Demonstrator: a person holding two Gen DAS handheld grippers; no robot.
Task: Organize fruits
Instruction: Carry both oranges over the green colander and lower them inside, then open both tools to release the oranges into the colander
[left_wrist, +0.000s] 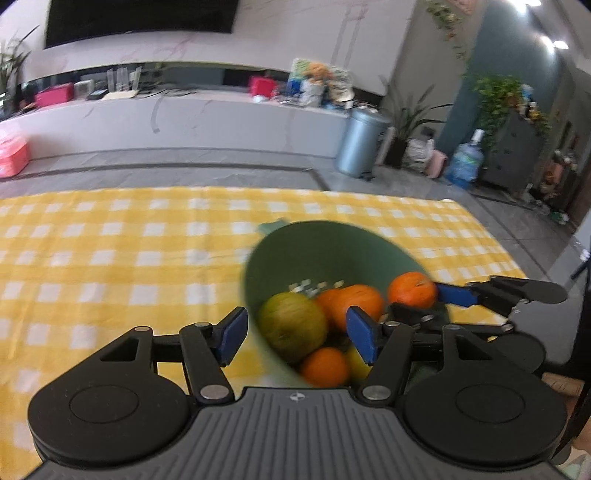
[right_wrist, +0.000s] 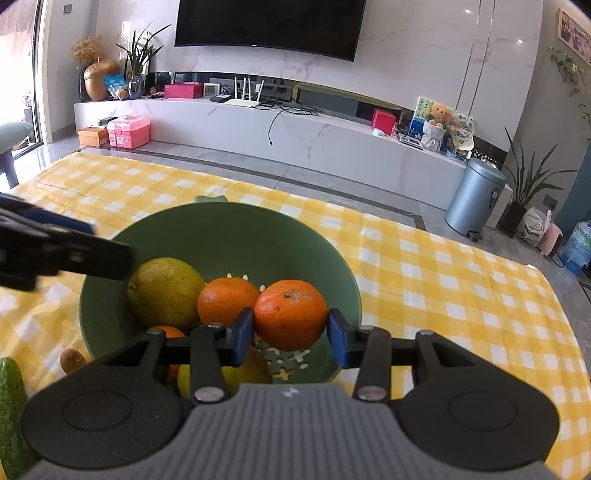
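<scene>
Right gripper (right_wrist: 290, 334): blue pads clamped on an orange (right_wrist: 290, 314), stem scar turned up and slightly away from the camera, held over the near part of the green colander (right_wrist: 221, 236). No long axis to be read; fruit near round. Left gripper (left_wrist: 295, 334): fingers spread wide, nothing between them, straddling the colander's near rim. A yellow-green pear-like fruit (right_wrist: 164, 293) and more oranges (right_wrist: 227, 301) are seen inside. Colander stands on a yellow checked cloth (right_wrist: 443, 288).
</scene>
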